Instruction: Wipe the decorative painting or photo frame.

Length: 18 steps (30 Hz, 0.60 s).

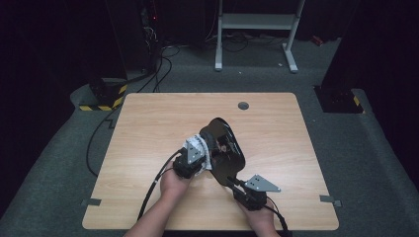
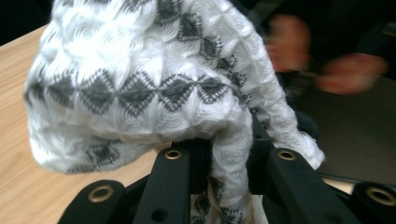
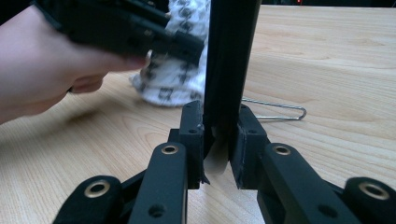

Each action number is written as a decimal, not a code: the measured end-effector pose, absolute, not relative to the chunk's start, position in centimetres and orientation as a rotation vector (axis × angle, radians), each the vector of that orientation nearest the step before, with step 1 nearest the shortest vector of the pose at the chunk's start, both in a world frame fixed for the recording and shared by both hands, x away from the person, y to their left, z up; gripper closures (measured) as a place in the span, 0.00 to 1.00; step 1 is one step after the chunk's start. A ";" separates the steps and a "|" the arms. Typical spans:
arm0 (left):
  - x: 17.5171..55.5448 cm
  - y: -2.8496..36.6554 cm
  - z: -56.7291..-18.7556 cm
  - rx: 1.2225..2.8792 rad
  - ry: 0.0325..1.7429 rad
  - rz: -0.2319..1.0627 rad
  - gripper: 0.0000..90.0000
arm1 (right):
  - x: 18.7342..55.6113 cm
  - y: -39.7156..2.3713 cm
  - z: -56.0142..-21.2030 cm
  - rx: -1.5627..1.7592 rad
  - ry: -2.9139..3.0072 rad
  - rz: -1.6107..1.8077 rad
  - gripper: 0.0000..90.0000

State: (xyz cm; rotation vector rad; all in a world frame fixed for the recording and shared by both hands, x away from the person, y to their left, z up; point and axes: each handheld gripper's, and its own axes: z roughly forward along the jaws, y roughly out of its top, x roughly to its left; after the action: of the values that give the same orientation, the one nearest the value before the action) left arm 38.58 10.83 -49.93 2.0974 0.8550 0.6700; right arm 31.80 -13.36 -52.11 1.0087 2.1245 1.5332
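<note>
Both pairs of jaws were found pinched on something. A white cloth [image 2: 154, 88] with a grey diamond pattern was clamped between the jaws of the left gripper [image 2: 229, 186], a fold of it being drawn down between the pads while the bulk of it bulged above them. The edge of a black pan [image 1: 225, 148] was gripped by the right gripper [image 3: 219, 154], and in the right gripper view the pan's rim was seen rising straight up from between the pads.

In the high view, the pan was held tilted above the middle of the wooden table [image 1: 148, 118], with the right gripper [image 1: 249, 195] at its near edge. The left gripper [image 1: 190, 165] was positioned just beside the pan's left side, and the cloth [image 1: 196, 145] was pressed against the pan there. A bent metal wire [image 3: 275, 112] was seen lying on the table beyond the right gripper.
</note>
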 end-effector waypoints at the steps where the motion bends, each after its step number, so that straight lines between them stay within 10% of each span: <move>1: 38.1 10.5 -50.0 2.101 0.836 0.667 0.85 | 31.8 -13.4 -52.1 1.009 2.124 1.532 0.86; 18: 35.4 9.1 -49.8 2.105 0.707 0.610 0.85 | 31.9 -13.4 -52.1 1.015 2.124 1.535 0.87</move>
State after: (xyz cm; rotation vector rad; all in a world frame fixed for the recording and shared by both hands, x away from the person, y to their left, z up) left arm 35.36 9.09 -49.79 2.1047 0.7068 0.6100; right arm 31.87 -13.41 -52.13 1.0152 2.1239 1.5351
